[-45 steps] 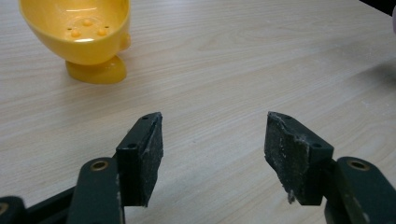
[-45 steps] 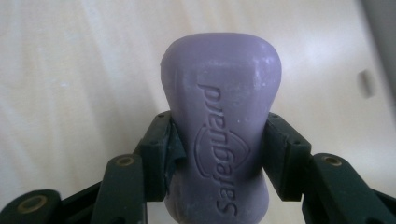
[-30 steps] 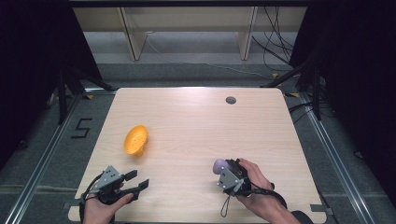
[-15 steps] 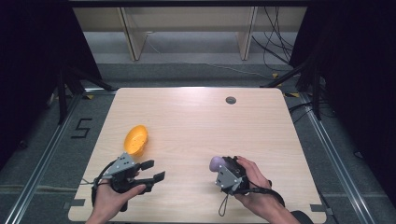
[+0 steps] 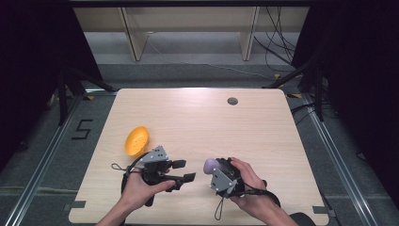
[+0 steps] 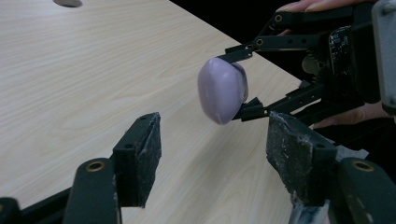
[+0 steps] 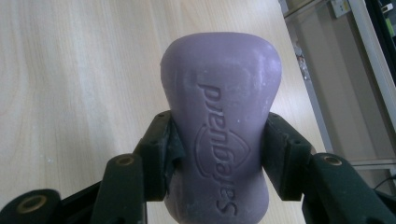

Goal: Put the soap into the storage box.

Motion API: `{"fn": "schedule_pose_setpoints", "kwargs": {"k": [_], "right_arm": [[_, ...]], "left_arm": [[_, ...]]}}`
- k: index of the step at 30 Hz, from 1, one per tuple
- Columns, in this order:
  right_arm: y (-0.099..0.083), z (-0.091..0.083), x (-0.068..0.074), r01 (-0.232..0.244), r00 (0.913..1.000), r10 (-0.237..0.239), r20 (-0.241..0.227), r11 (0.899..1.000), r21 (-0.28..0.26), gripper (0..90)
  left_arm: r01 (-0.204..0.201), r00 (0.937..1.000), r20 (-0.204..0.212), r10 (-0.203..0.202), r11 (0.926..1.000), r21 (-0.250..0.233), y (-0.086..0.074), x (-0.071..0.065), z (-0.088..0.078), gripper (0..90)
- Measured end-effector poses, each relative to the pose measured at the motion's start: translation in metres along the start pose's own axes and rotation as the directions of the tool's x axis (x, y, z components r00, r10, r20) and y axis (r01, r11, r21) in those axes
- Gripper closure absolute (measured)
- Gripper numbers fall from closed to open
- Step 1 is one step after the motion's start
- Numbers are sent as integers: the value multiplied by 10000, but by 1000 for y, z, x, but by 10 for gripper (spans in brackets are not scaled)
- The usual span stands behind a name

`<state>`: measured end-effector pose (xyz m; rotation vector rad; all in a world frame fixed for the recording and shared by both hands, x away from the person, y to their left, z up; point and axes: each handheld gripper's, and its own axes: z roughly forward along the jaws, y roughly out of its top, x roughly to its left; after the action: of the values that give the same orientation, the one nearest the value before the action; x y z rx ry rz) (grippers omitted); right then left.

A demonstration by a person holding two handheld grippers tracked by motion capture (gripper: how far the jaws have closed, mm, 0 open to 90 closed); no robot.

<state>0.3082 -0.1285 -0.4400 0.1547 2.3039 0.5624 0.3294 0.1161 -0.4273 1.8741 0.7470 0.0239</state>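
Note:
A purple bar of soap [image 5: 210, 165] with embossed lettering sits between the pads of my right gripper [image 5: 214, 168], which is shut on it just above the table near the front edge. In the right gripper view the soap [image 7: 219, 107] stands on end, pinched at its narrow waist by my right gripper [image 7: 219, 140]. My left gripper [image 5: 185, 170] is open and empty, pointing right at the soap from a short gap away. Its own view looks between its two pads [image 6: 140, 154] at the soap [image 6: 222, 89] a little beyond them.
An orange bowl [image 5: 136, 140] lies tilted on the light wooden table [image 5: 211, 117], just behind my left hand. A round grommet [image 5: 232, 100] marks the far side. Dark floor and metal rails surround the table.
My left gripper has moved right and slightly up from the front left corner, closing in on the soap. The right gripper and the soap have stayed put.

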Motion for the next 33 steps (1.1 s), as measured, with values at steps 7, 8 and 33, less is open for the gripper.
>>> {"fn": "schedule_pose_setpoints", "kwargs": {"k": [7,8,33], "right_arm": [[5,2,3,157,9999,-158,-37,9998,-113,504],[6,2,3,213,9998,-212,35,9997,-122,503],[12,4,5,480,9988,-484,-89,9982,-366,503]], "left_arm": [[147,9998,124,-150,9995,270,6,-3,18,369],[229,9996,166,-233,9994,249,6,-3,21,372],[1384,9894,342,-1408,9883,637,10,0,55,487]]}}
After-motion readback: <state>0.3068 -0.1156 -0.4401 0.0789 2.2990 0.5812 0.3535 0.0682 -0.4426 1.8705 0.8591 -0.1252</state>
